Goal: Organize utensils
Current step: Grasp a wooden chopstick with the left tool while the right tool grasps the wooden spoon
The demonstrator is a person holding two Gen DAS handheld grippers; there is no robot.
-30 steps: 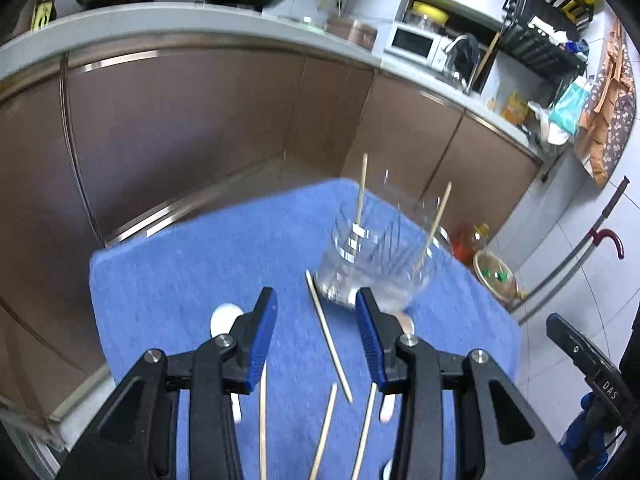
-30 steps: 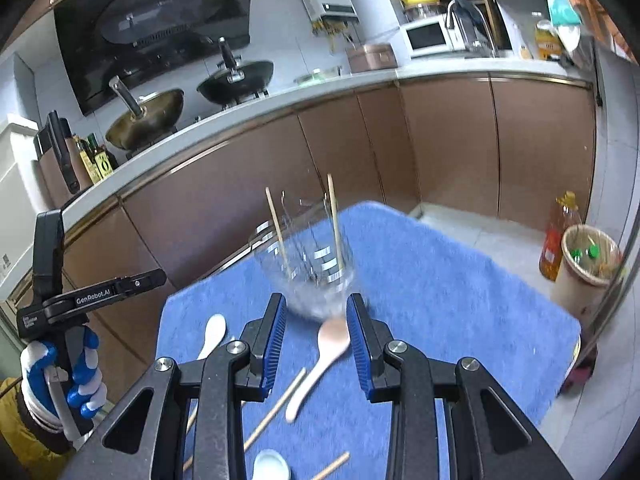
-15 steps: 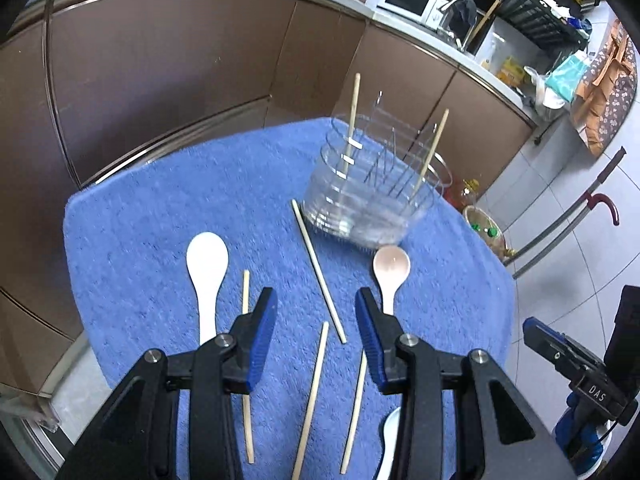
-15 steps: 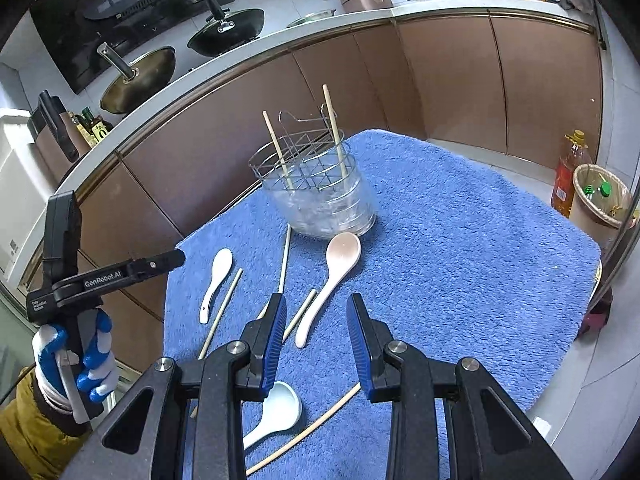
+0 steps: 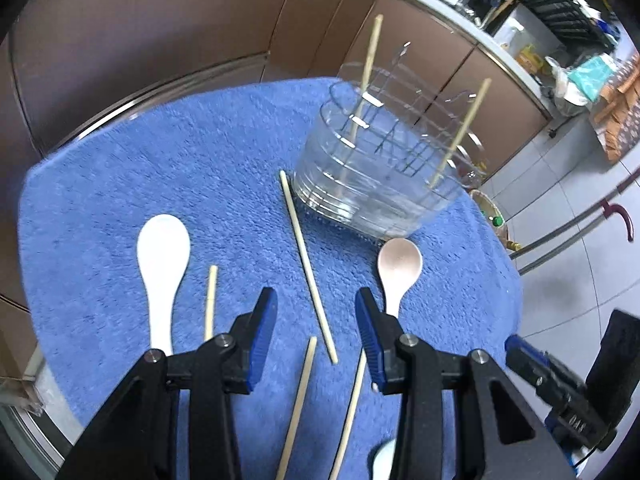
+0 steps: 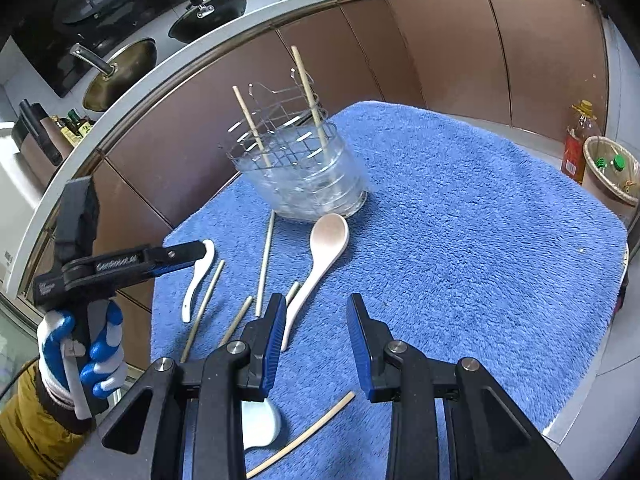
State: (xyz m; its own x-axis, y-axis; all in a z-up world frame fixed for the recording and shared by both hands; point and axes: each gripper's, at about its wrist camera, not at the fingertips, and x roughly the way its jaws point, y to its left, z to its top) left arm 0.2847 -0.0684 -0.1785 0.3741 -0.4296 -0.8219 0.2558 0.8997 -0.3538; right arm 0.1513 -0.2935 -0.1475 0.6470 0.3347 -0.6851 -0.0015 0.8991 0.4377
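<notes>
Just ahead of the left gripper (image 5: 316, 322), open and empty: a long chopstick (image 5: 307, 263) on the blue towel (image 5: 168, 168), running from between the jaws up to the clear holder (image 5: 372, 184). Off to its left, a white spoon (image 5: 162, 264); off to its right, a pinkish spoon (image 5: 398, 270). Closest hand for that stick, probably.

Ahead of the right gripper (image 6: 316, 340), open too, holding nothing: pinkish spoon (image 6: 320, 256), handle by the left jaw, bowl end toward the holder (image 6: 304, 180). On the other gripper (image 6: 192, 254), lettering like "GenRobot.AI", hard to read.
</notes>
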